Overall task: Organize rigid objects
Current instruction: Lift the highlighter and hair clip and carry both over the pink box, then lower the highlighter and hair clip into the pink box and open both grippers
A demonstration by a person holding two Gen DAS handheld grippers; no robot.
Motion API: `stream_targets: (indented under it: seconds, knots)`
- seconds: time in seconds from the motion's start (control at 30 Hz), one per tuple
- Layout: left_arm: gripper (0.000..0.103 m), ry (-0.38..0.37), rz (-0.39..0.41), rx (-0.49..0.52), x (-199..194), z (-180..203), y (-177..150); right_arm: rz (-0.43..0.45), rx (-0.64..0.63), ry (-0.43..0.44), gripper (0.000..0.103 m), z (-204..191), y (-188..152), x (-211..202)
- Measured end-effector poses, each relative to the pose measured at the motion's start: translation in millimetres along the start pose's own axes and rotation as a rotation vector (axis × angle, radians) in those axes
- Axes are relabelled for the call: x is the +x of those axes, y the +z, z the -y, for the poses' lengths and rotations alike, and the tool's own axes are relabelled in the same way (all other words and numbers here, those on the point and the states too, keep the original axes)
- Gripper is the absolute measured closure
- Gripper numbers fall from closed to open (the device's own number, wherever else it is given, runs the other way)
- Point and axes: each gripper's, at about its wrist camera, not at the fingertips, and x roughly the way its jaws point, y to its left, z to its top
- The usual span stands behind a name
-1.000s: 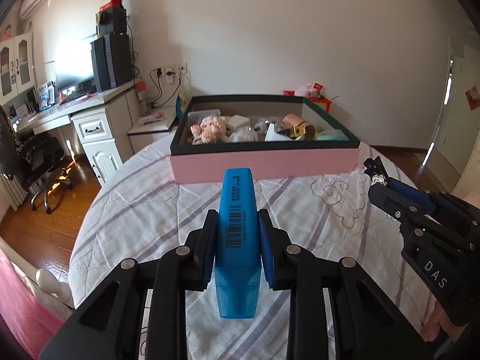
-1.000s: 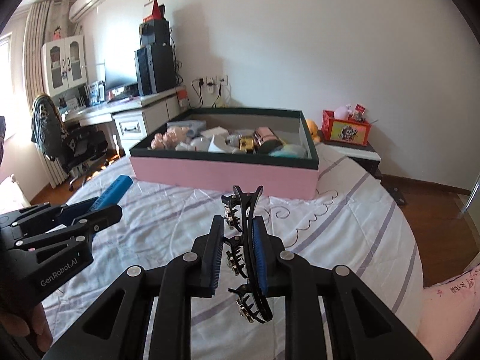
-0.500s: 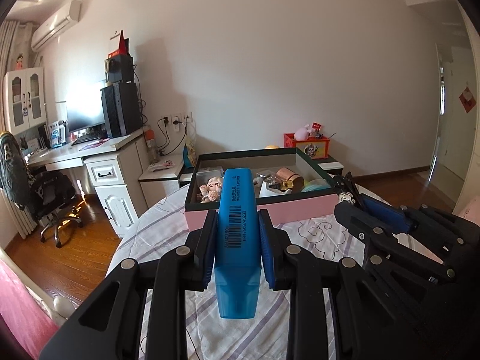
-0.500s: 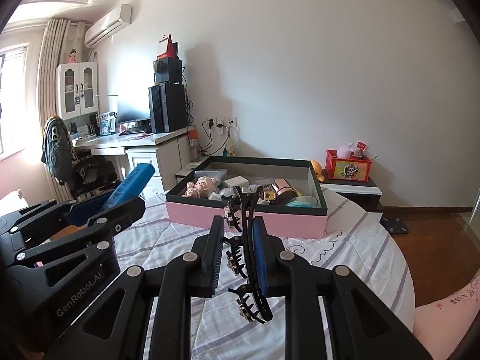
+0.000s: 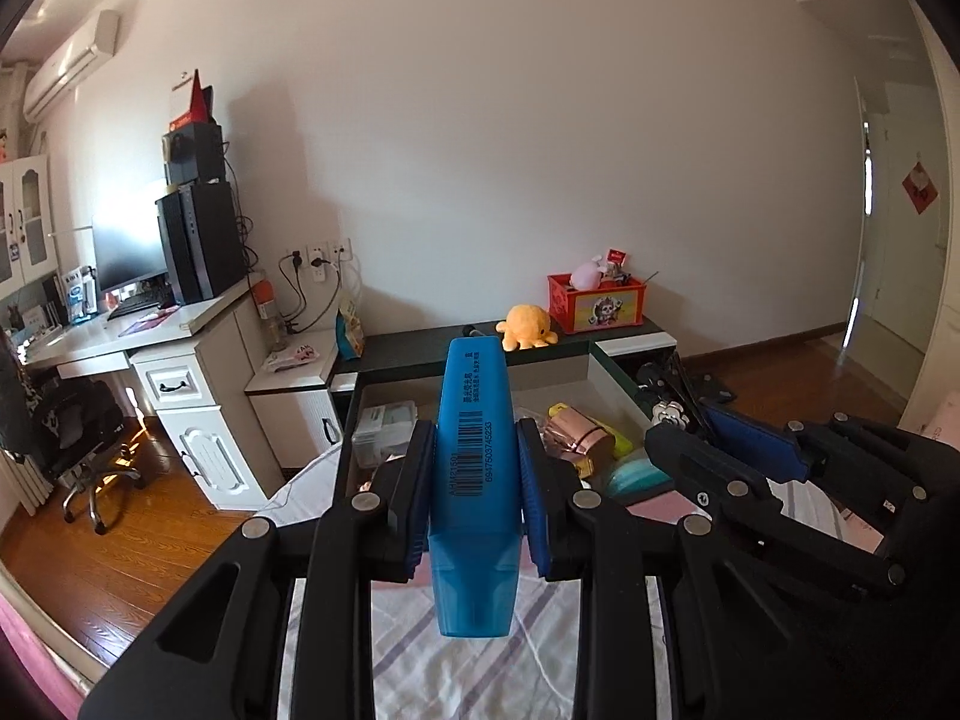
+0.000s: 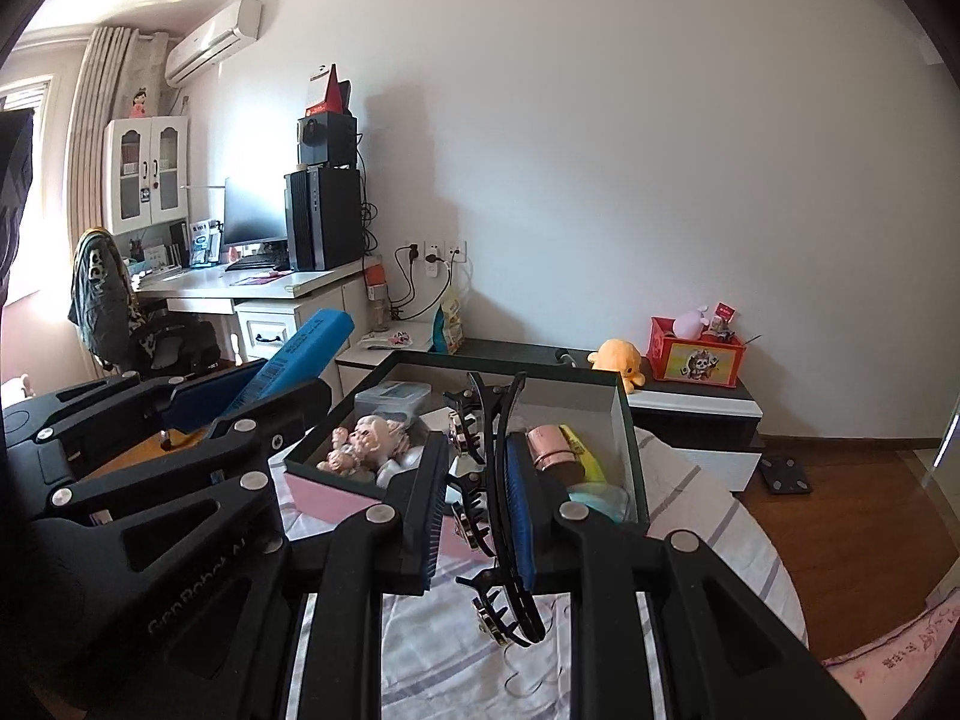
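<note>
My left gripper is shut on a blue highlighter pen with a barcode, its cap end pointing toward me. My right gripper is shut on a black claw hair clip that stands upright between the pads. Both are held above the near side of a pink box with a dark green rim, which holds a small doll, a clear plastic case, a rose-gold tube and other small items. The right gripper shows at the right of the left wrist view, the left gripper at the left of the right wrist view.
The box sits on a bed with a striped white sheet. Behind it stands a low dark-topped cabinet with an orange plush octopus and a red toy box. A white desk with a computer and an office chair are at the left.
Both grippers have risen and moved toward the box, which now lies just below them and is seen from higher up. Each keeps hold of its object.
</note>
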Motion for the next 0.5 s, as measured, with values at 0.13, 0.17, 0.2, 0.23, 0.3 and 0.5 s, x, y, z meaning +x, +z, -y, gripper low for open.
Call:
stream_targets:
  seconds: [0.13, 0.17, 0.2, 0.23, 0.3, 0.5]
  knots:
    - [0.077, -0.007, -0.081, 0.005, 64.0, -3.5, 19.8, -0.051, -0.031, -0.044, 0.083, 11.1, 19.0, 47.9]
    - [0.077, -0.002, -0.099, 0.006, 80.9, -4.1, 23.6, -0.067, -0.035, -0.043, 0.083, 15.0, 22.2, 63.3]
    - [0.077, 0.008, -0.124, 0.009, 98.4, -5.4, 26.0, -0.092, -0.032, -0.038, 0.083, 19.2, 23.9, 79.1]
    - [0.077, 0.008, -0.148, 0.004, 113.7, -6.7, 27.2, -0.116, -0.029, -0.037, 0.083, 23.7, 24.5, 93.6]
    - [0.077, 0.010, -0.203, -0.008, 142.6, -8.6, 26.6, -0.164, -0.034, -0.043, 0.083, 28.7, 21.8, 119.6]
    - [0.077, 0.010, -0.307, -0.019, 191.7, -12.3, 9.8, -0.270, -0.020, -0.064, 0.083, 42.4, 2.7, 168.1]
